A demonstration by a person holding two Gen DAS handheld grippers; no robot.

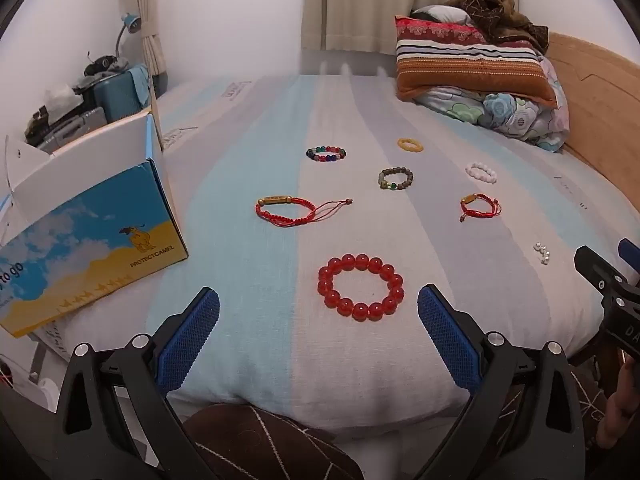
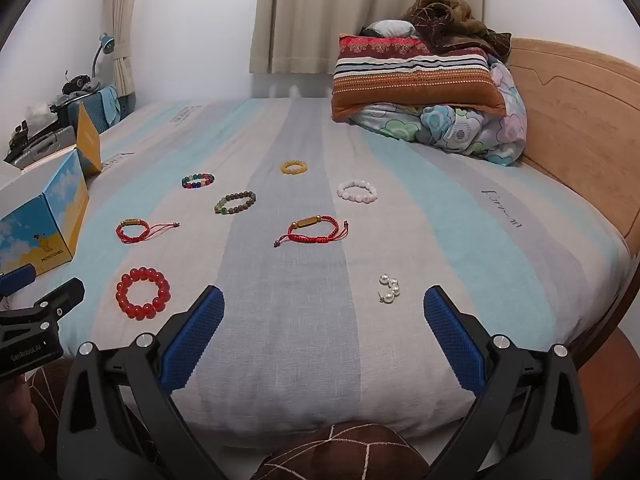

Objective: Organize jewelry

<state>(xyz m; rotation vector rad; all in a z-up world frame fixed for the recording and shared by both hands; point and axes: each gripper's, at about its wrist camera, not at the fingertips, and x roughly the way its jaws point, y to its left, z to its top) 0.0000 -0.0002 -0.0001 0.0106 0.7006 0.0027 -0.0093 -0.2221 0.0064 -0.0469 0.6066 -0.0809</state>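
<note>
On the striped bedspread (image 1: 248,240) lies the jewelry, all loose and apart: big red bead bracelet (image 1: 360,288) nearest, two red cord bracelets (image 1: 280,210) (image 1: 478,205), multicolour (image 1: 325,153), dark-bead (image 1: 395,179), yellow (image 1: 410,145) and white (image 1: 481,172) bracelets farther back, pearl earrings (image 2: 389,287) near the right side. Left gripper (image 1: 319,312) hangs before the red beads, jaws wide, empty; right gripper (image 2: 323,308) likewise wide and empty, earrings just ahead between its fingers. Judged: nothing collected yet, first pick pending. Next move calls for lowering over one piece and closing gently. Open box (image 1: 92,236) at left, presumably the destination, reads "PROTECTCAMEL" and "to go"; the left gripper's body reads "GenRobot.AI".
</note>
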